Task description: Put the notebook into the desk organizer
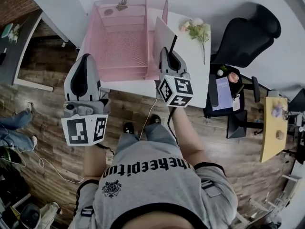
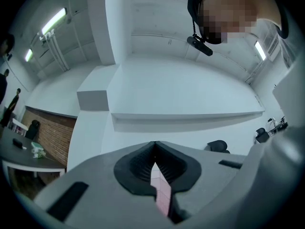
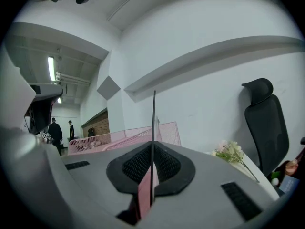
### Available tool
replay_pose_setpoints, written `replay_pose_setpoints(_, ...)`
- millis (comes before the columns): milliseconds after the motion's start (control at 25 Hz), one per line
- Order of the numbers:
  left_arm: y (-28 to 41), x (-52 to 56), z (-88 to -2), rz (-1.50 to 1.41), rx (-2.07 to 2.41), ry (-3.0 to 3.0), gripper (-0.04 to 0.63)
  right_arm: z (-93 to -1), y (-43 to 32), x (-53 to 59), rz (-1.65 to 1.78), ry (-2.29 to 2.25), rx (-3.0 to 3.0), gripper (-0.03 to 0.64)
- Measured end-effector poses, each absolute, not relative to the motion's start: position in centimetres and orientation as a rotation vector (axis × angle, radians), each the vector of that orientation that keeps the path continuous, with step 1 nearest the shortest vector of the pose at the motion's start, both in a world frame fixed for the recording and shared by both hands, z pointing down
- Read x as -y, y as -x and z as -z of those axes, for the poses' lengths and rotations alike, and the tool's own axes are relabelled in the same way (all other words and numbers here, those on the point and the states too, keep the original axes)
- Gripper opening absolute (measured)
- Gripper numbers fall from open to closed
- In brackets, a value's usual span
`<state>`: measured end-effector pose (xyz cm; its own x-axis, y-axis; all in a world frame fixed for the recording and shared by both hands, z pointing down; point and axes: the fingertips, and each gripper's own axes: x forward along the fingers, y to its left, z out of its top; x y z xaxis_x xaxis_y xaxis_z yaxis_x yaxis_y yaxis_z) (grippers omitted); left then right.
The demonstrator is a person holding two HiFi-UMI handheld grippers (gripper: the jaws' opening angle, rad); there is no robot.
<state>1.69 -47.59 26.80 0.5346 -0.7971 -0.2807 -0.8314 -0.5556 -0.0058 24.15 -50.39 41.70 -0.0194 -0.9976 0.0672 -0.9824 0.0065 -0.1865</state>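
A pink mesh desk organizer (image 1: 97, 32) stands on the white table (image 1: 193, 68). My right gripper (image 1: 167, 51) is shut on a thin notebook (image 1: 164, 35) and holds it upright, beside the organizer's right wall. In the right gripper view the notebook (image 3: 153, 128) shows edge-on as a dark line between the jaws, with the organizer (image 3: 119, 138) behind it. My left gripper (image 1: 86, 57) hovers over the table's front-left edge, just outside the organizer, jaws closed on nothing. In the left gripper view the left gripper (image 2: 153, 146) points up at the ceiling.
Artificial flowers (image 1: 198, 30) lie on the table right of the notebook. Two small items (image 1: 122, 5) rest at the organizer's far end. A black office chair (image 1: 245, 37) stands to the right, another chair (image 1: 224, 92) with things on it and a yellow side table (image 1: 274, 128) nearer.
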Motion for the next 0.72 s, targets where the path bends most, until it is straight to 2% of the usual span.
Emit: replay_pose_setpoints(720,-2.6,45.6,-27.6,-0.346,-1.631,2.478,0.003,-46.4,-24.4,54.0,0.393,2.074,-2.344,0.009)
